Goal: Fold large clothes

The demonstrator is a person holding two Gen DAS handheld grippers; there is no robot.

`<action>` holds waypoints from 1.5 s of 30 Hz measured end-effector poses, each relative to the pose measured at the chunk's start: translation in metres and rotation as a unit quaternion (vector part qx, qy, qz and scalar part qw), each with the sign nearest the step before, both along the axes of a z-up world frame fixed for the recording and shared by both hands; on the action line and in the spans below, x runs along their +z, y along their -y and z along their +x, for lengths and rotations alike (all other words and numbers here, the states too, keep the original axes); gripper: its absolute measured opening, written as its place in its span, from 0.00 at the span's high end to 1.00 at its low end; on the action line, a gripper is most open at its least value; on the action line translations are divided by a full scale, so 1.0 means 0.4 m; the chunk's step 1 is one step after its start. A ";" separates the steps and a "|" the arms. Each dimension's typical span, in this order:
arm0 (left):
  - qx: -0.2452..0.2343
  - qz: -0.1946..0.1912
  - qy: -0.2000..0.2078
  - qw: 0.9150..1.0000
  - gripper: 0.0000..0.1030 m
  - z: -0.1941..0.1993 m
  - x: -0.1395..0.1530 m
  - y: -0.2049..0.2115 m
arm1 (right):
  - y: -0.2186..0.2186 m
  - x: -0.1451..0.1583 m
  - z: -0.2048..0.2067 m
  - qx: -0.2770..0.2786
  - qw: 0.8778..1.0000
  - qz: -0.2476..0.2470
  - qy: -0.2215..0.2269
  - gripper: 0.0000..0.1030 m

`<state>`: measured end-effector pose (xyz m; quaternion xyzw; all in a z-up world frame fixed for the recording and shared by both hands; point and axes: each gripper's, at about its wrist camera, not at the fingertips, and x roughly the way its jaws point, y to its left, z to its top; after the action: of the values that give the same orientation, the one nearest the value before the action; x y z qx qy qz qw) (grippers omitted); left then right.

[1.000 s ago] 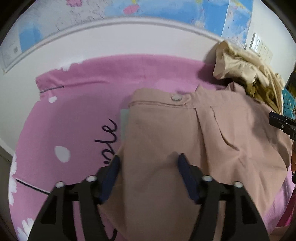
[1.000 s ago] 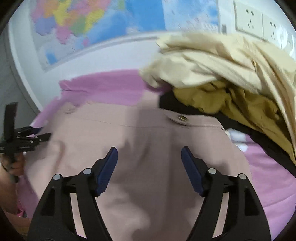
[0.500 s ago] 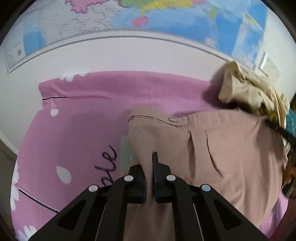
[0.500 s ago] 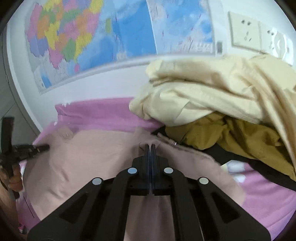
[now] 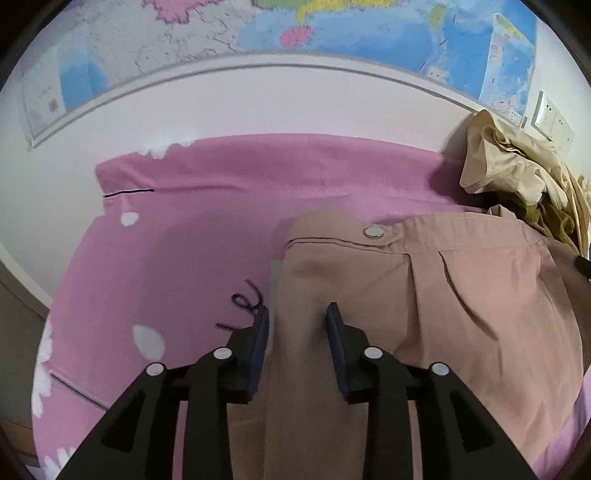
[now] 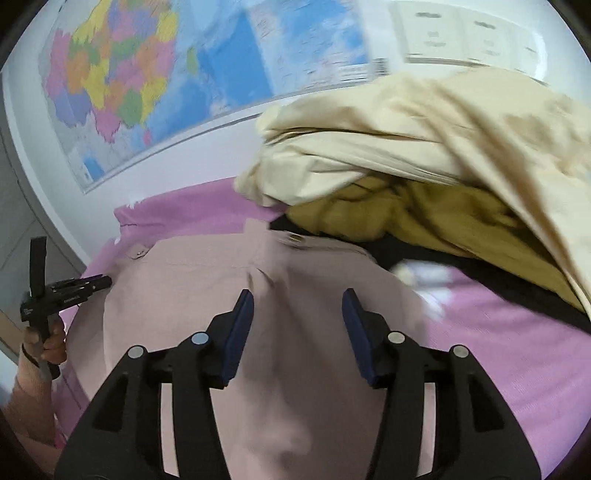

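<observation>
Beige-pink trousers [image 5: 461, 295] lie flat on a pink sheet [image 5: 184, 229], waistband with a metal snap [image 5: 373, 232] toward the wall. My left gripper [image 5: 297, 317] is open, its fingers straddling the trousers' left edge near the waist. In the right wrist view the same trousers [image 6: 192, 288] fill the foreground. My right gripper [image 6: 297, 306] is open just above the cloth, below the waistband button [image 6: 294, 238]. The left gripper and hand also show at the far left of the right wrist view [image 6: 70, 288].
A heap of cream and mustard clothes [image 6: 424, 155] on a black garment [image 6: 424, 258] is piled at the right against the wall; it also shows in the left wrist view [image 5: 517, 177]. A map [image 6: 147, 74] and wall sockets [image 6: 461, 33] hang behind.
One second ago both grippers were open, half a second ago both were shut on the trousers; now both have opened and let the cloth go, lying flat.
</observation>
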<state>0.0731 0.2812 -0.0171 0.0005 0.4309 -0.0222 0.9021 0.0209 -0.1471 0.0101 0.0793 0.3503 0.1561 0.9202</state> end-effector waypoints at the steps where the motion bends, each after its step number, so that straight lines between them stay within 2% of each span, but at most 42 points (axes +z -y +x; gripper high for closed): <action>1: 0.001 0.002 0.005 1.000 0.64 -0.013 0.004 -0.003 | 0.023 -0.001 -0.018 -0.007 1.000 0.010 0.000 0.48; 2: 0.006 0.008 0.011 1.000 0.57 -0.031 0.011 -0.008 | 0.036 -0.003 -0.027 -0.010 1.000 0.013 -0.001 0.43; 3: 0.008 0.011 0.016 1.000 0.56 -0.045 0.016 -0.011 | 0.071 -0.010 -0.056 -0.021 1.000 0.014 -0.006 0.38; 4: 0.003 0.010 0.022 1.000 0.55 -0.068 0.024 -0.014 | 0.097 -0.016 -0.073 -0.030 0.999 0.013 -0.008 0.36; 6: -0.012 0.000 0.026 1.000 0.46 -0.106 0.033 -0.021 | 0.145 -0.036 -0.126 -0.042 0.999 0.011 -0.016 0.33; 8: -0.020 0.002 0.027 0.999 0.46 -0.139 0.031 -0.025 | 0.163 -0.062 -0.153 -0.038 0.999 0.020 -0.028 0.29; 10: -0.024 0.004 0.018 1.000 0.46 -0.155 0.012 -0.022 | 0.177 -0.105 -0.165 -0.023 0.997 0.048 -0.055 0.29; 11: -0.023 0.006 0.010 1.000 0.46 -0.156 -0.005 -0.022 | 0.181 -0.130 -0.164 -0.017 0.995 0.059 -0.072 0.36; 12: -0.018 0.007 0.002 1.000 0.46 -0.151 -0.021 -0.023 | 0.183 -0.148 -0.160 -0.002 0.993 0.079 -0.083 0.66; 14: -0.007 0.008 -0.010 1.000 0.48 -0.141 -0.044 -0.027 | 0.185 -0.148 -0.148 0.007 0.992 0.094 -0.084 0.89; 15: 0.003 0.012 -0.010 1.000 0.49 -0.134 -0.054 -0.029 | 0.189 -0.131 -0.141 0.014 0.992 0.101 -0.072 0.92; 17: 0.012 0.005 -0.020 1.000 0.50 -0.121 -0.064 -0.035 | 0.199 -0.110 -0.128 0.008 0.993 0.101 -0.060 0.92; 19: 0.019 -0.001 -0.023 1.000 0.50 -0.113 -0.065 -0.036 | 0.207 -0.116 -0.109 -0.015 0.995 0.078 -0.065 0.85; 20: 0.021 0.001 -0.022 1.000 0.50 -0.113 -0.062 -0.034 | 0.207 -0.134 -0.097 -0.016 0.993 0.074 -0.088 0.74; 21: 0.023 0.001 -0.022 1.000 0.50 -0.114 -0.060 -0.035 | 0.204 -0.148 -0.090 -0.017 0.992 0.064 -0.110 0.70; 22: 0.023 -0.002 -0.020 1.000 0.50 -0.118 -0.055 -0.035 | 0.198 -0.144 -0.098 -0.030 0.993 0.040 -0.108 0.65; 23: 0.025 -0.002 -0.017 1.000 0.50 -0.126 -0.048 -0.036 | 0.195 -0.128 -0.111 -0.041 0.995 0.025 -0.092 0.56; 25: 0.027 -0.002 -0.009 1.000 0.46 -0.142 -0.033 -0.040 | 0.183 -0.074 -0.149 -0.063 0.997 -0.001 -0.051 0.53; 27: 0.033 -0.001 0.000 0.999 0.41 -0.166 -0.015 -0.044 | 0.160 -0.019 -0.183 -0.060 0.998 -0.013 -0.006 0.41; 31: 0.040 -0.009 0.011 0.999 0.37 -0.213 0.010 -0.050 | 0.021 0.073 -0.236 0.018 0.996 -0.064 0.068 0.28; 32: 0.041 -0.015 0.011 0.999 0.36 -0.226 0.013 -0.052 | -0.026 0.084 -0.239 0.048 0.993 -0.069 0.078 0.17; 34: 0.041 -0.025 0.010 0.999 0.35 -0.246 0.016 -0.052 | -0.127 0.087 -0.251 0.121 0.985 -0.081 0.091 0.17; 37: 0.038 -0.024 0.006 0.999 0.34 -0.272 0.015 -0.044 | -0.286 0.050 -0.259 0.214 0.966 -0.116 0.085 0.16; 39: 0.037 -0.021 0.007 0.999 0.32 -0.290 0.016 -0.038 | -0.393 0.008 -0.272 0.270 0.947 -0.152 0.080 0.17; 40: 0.037 -0.021 0.007 0.999 0.31 -0.295 0.016 -0.037 | -0.427 -0.007 -0.283 0.285 0.940 -0.167 0.082 0.17; 42: 0.037 -0.018 0.009 0.999 0.31 -0.311 0.017 -0.030 | -0.502 -0.041 -0.310 0.328 0.919 -0.200 0.092 0.17; 45: 0.035 -0.017 0.013 0.999 0.30 -0.326 0.019 -0.024 | -0.559 -0.077 -0.328 0.352 0.905 -0.221 0.094 0.19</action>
<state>-0.0571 0.2906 -0.0094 -0.0294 0.4187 0.0019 0.9077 -0.1101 0.0764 -0.0207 -0.2698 0.2932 0.3949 0.8278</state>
